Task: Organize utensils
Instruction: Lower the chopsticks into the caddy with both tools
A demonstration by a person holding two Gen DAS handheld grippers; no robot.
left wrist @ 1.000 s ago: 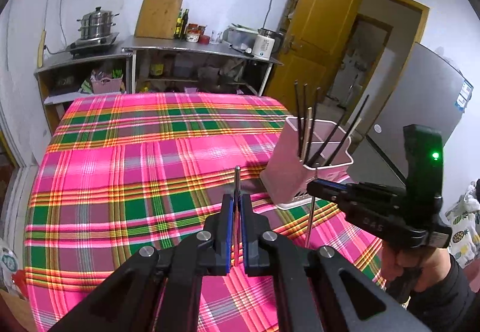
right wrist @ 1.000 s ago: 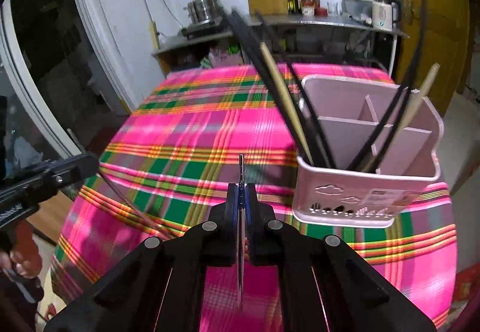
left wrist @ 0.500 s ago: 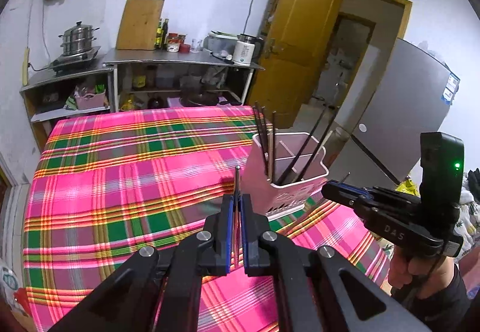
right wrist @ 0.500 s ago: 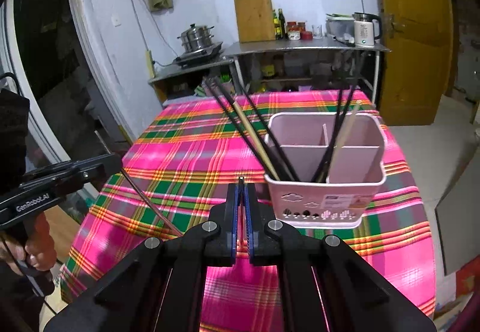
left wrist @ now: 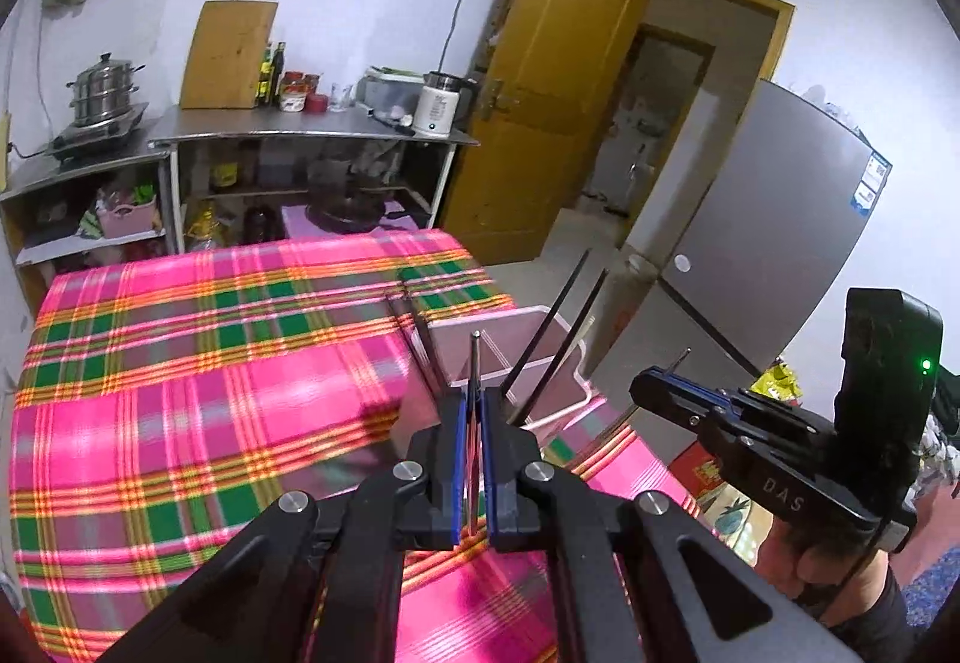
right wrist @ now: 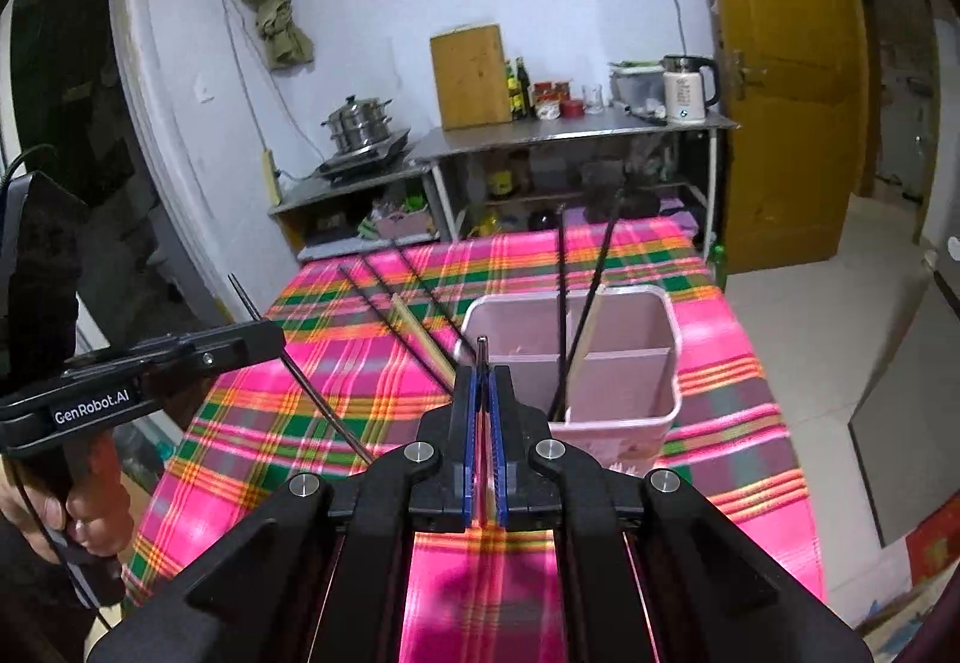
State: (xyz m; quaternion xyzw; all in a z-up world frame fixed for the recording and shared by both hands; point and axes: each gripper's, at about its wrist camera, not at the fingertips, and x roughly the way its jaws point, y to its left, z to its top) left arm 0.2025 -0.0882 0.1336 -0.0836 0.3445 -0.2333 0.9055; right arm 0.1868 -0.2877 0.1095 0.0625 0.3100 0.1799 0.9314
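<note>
Chopsticks: each tool is pinching one thin metal chopstick.

Left tool (left wrist: 474, 411): pads pressed together on a metal chopstick (left wrist: 475, 363); its tip sticks up past the fingertips, pointing toward the caddy. From the right wrist view the same tool (right wrist: 264, 336) sits at the left edge over the table corner, chopstick (right wrist: 318, 399) running diagonally through it, one end poking up above, the other slanting down toward the cloth. A hand (right wrist: 78, 507) grips its handle.

Right tool (right wrist: 483, 393): pads closed on a second metal chopstick (right wrist: 481, 348), rounded tip just clear of the fingertips. In the left wrist view it (left wrist: 645, 384) is off to the right, beyond the table edge, short chopstick end (left wrist: 679, 358) protruding upward.

Pink utensil caddy (right wrist: 654, 363) stands on the table (left wrist: 180, 363), on a pink plaid cloth, near the right-hand edge. It's divided into compartments. Dark chopsticks (right wrist: 561, 303) lean in the near compartments, some fanning left over the rim, plus a pale wooden one (right wrist: 420, 336) among them. Both tools are above the table, apart from the caddy, not touching it.

Background: metal counter with kettle, bottles, cutting board; steamer pot on a hob; yellow door open; grey fridge to the right.
</note>
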